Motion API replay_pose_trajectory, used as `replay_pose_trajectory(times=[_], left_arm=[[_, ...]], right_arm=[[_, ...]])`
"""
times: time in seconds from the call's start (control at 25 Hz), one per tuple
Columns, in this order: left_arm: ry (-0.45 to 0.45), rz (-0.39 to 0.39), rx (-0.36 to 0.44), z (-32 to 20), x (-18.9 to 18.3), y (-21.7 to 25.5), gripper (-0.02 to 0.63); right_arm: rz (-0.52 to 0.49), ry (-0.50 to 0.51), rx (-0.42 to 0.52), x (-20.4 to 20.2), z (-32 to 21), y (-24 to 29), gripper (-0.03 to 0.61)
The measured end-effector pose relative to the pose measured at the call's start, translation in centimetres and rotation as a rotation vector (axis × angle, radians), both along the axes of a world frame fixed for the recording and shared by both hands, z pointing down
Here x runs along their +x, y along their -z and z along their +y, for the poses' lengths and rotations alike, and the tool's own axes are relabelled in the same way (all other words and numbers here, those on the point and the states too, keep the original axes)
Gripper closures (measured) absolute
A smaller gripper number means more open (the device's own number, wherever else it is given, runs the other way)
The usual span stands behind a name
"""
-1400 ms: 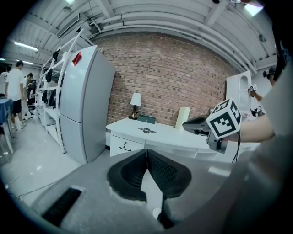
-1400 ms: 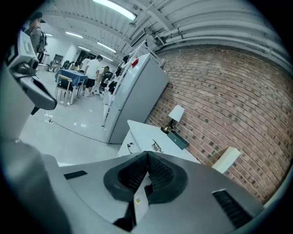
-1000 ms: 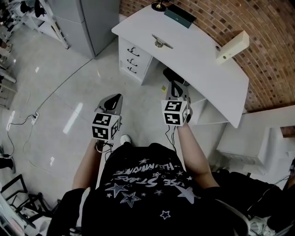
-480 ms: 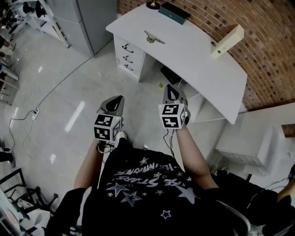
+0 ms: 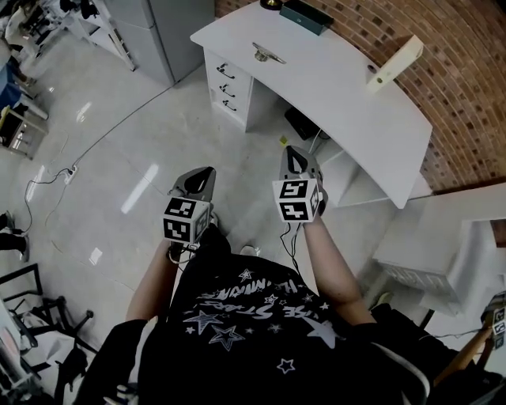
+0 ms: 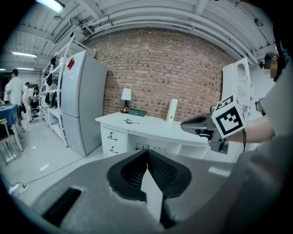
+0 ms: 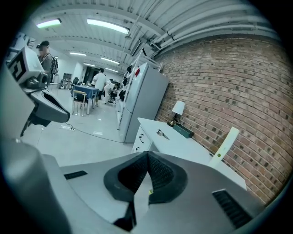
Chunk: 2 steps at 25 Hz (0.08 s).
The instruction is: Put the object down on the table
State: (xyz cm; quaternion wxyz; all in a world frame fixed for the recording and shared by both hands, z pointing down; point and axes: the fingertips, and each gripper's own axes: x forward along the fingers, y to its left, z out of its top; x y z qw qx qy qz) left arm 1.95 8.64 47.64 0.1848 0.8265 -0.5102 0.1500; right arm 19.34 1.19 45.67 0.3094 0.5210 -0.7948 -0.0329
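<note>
Both grippers are held out side by side over the floor, short of the white desk [image 5: 348, 95]. In the head view the left gripper [image 5: 207, 171] and the right gripper [image 5: 294, 150] point toward the desk. The left gripper view shows its jaws [image 6: 147, 151] pressed together with nothing between them. The right gripper [image 7: 147, 154] is likewise shut and empty. A small metal object [image 5: 267, 54] lies on the desk top, far from both grippers.
On the desk also stand a dark green box [image 5: 304, 16], a lamp [image 6: 125, 98] and a tall cream box [image 5: 394, 62]. A grey fridge [image 6: 80, 100] stands left of the desk. A cable [image 5: 95, 150] runs across the floor. People stand far back [image 7: 98, 82].
Both grippers stay shut and side by side. The desk has shifted slightly in the head view as the person moves.
</note>
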Motion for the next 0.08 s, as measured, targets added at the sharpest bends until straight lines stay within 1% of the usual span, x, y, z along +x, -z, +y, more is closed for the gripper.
replay_pose_trajectory(times=[0.08], left_arm=[[0.003,-0.004,0.002,1.06,0.76,-0.02,0.592]], right_arm=[[-0.012,0.008,0.0,0.53,1.05,-0.02,0.577]])
